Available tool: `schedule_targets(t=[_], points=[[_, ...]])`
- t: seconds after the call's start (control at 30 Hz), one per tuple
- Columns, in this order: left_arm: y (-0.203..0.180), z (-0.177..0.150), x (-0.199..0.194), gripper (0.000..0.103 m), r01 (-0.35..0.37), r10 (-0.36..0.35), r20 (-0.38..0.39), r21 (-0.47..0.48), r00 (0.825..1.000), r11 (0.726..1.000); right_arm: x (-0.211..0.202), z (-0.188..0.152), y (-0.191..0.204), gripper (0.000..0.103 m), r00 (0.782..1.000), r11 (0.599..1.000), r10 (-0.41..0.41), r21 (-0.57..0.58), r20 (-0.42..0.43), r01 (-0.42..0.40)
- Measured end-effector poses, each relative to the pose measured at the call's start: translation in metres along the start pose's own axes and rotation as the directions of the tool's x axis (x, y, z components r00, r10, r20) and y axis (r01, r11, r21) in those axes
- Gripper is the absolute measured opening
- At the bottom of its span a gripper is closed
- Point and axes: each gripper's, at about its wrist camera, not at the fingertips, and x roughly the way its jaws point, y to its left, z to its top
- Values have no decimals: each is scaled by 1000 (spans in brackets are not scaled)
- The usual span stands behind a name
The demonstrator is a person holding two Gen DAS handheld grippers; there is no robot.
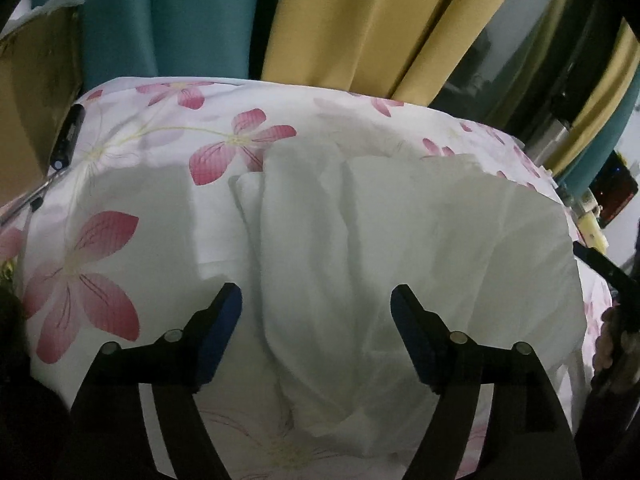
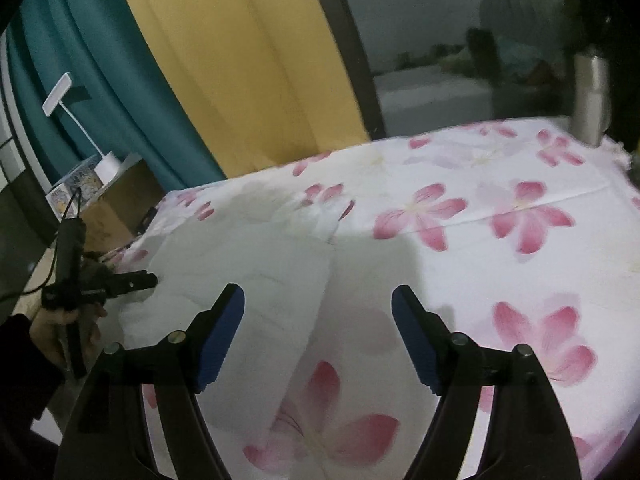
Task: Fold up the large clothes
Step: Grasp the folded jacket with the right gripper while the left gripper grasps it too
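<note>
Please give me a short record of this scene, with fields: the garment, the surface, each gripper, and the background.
garment: white cloth, lying crumpled, not neatly folded
surface: flowered sheet spread under it
left gripper: open, above the cloth, holding nothing
right gripper: open, over the cloth's edge and the sheet, holding nothing
background: yellow curtain, teal curtain, white lamp, metal bottle at the sheet's far corner

One white garment [image 1: 400, 248], two grippers [image 1: 316, 320] [image 2: 318, 320]
</note>
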Motion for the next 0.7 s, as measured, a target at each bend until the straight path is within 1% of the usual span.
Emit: schedule_targets(t=[0.03, 0.13, 0.17, 0.27, 0.33, 0.37, 0.4, 0.43, 0.5, 0.57, 0.6, 0.7], points=[[0, -1, 0, 82, 3, -3, 1, -4, 1000, 1000, 6, 0, -1, 77, 1000, 1000, 10, 10, -14, -9], [0, -3, 1, 83, 75, -75, 7, -35, 997, 997, 24, -1, -5, 76, 997, 997, 52, 55, -53, -49], [-4, -4, 2, 83, 113, -113, 5, -39, 994, 993, 26, -3, -6, 77, 996, 996, 66, 66, -58, -62], [-19, -5, 8, 84, 192, -192, -20, -15, 981, 981, 38, -7, -11, 77, 991, 991, 100, 103, -87, -91], [-28, -6, 11, 84, 221, -221, -34, 0, 975, 975, 48, -12, -16, 76, 984, 983, 140, 134, -106, -125], [-32, -6, 13, 84, 240, -240, -41, 4, 970, 971, 49, -13, -14, 74, 986, 984, 141, 122, -91, -130], [-34, -6, 14, 84, 262, -262, -45, 1, 964, 965, 50, -14, -9, 68, 988, 989, 121, 96, -99, -112], [-34, -6, 13, 84, 273, -273, -43, -3, 961, 962, 51, -14, -5, 50, 986, 990, 125, 74, -112, -117], [-36, -8, 15, 84, 316, -317, -35, -20, 948, 949, 53, -16, 1, 48, 986, 994, 104, 40, -133, -100], [-39, -9, 17, 84, 343, -344, -24, -32, 939, 939, 53, -17, 5, 40, 985, 996, 88, 4, -146, -88], [-41, -10, 19, 84, 361, -362, -23, -37, 932, 932, 51, -18, 5, 39, 986, 996, 84, -7, -146, -86], [-54, -15, 20, 84, 397, -397, -26, -14, 917, 918, 44, -20, 2, 34, 985, 996, 84, -19, -149, -88]])
